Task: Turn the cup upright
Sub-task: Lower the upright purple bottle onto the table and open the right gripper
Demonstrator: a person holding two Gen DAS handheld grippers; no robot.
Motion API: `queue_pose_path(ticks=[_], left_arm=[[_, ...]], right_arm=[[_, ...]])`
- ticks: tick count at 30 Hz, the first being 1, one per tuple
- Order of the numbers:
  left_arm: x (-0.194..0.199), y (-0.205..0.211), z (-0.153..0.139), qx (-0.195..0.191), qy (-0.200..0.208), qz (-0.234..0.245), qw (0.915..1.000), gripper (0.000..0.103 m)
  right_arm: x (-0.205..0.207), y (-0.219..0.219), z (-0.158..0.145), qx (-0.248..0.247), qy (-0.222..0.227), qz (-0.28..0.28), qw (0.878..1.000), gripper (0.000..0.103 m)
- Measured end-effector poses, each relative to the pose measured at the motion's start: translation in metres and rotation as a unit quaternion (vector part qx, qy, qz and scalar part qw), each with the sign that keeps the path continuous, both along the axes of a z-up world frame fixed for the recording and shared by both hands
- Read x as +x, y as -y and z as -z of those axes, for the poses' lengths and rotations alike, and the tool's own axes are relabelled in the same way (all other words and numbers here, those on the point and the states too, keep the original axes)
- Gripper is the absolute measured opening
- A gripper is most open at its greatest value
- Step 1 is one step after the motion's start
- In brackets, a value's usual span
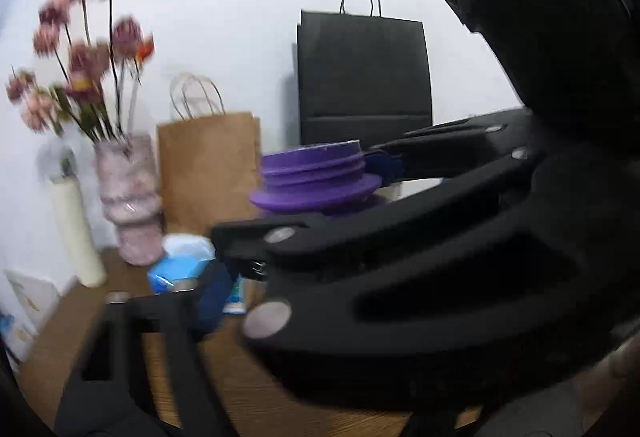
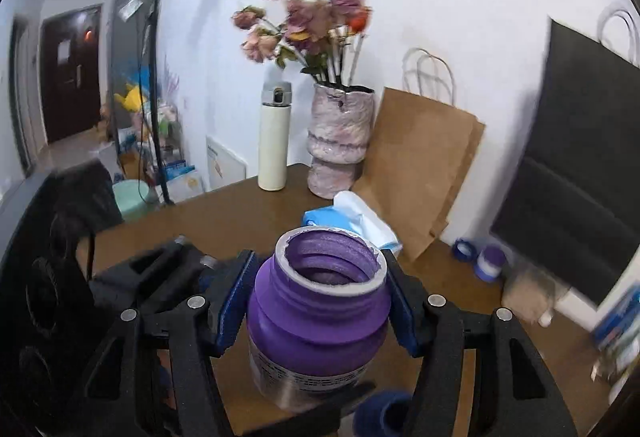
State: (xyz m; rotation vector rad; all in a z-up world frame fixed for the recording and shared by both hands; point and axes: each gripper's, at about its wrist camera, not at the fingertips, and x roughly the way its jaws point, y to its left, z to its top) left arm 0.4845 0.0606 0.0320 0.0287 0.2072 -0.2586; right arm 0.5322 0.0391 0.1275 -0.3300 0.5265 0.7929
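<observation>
The cup (image 2: 318,313) is purple at the top and bare steel lower down, its open mouth facing up. My right gripper (image 2: 318,301) is shut on the cup, blue pads pressed on both sides of its purple neck, holding it upright over the brown table (image 2: 224,221). In the left wrist view the cup's purple top (image 1: 316,177) shows behind the right gripper's black body (image 1: 400,257), which fills the right half. My left gripper shows one finger with a blue pad (image 1: 214,293) at lower left; its other finger is hidden, so its state is unclear.
At the back of the table stand a pink vase of dried flowers (image 2: 340,141), a cream bottle (image 2: 274,141), a brown paper bag (image 2: 424,165) and a black paper bag (image 1: 364,81). A blue and white packet (image 2: 352,221) lies behind the cup. Tape rolls (image 2: 480,257) sit at the right.
</observation>
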Motion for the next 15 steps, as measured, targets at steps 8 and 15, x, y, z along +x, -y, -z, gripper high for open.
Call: queue_pose_path(ticks=[8, 15], left_arm=[[0.024, 0.003, 0.022, -0.007, -0.028, -0.031, 0.9991, 0.06], [0.033, 0.012, 0.035, -0.01, -0.057, -0.022, 0.9981, 0.06]], right_arm=[[0.032, 0.006, 0.033, 0.061, 0.013, -0.026, 0.998, 0.065], [0.038, 0.017, 0.052, 0.06, -0.008, -0.01, 0.998, 0.065]])
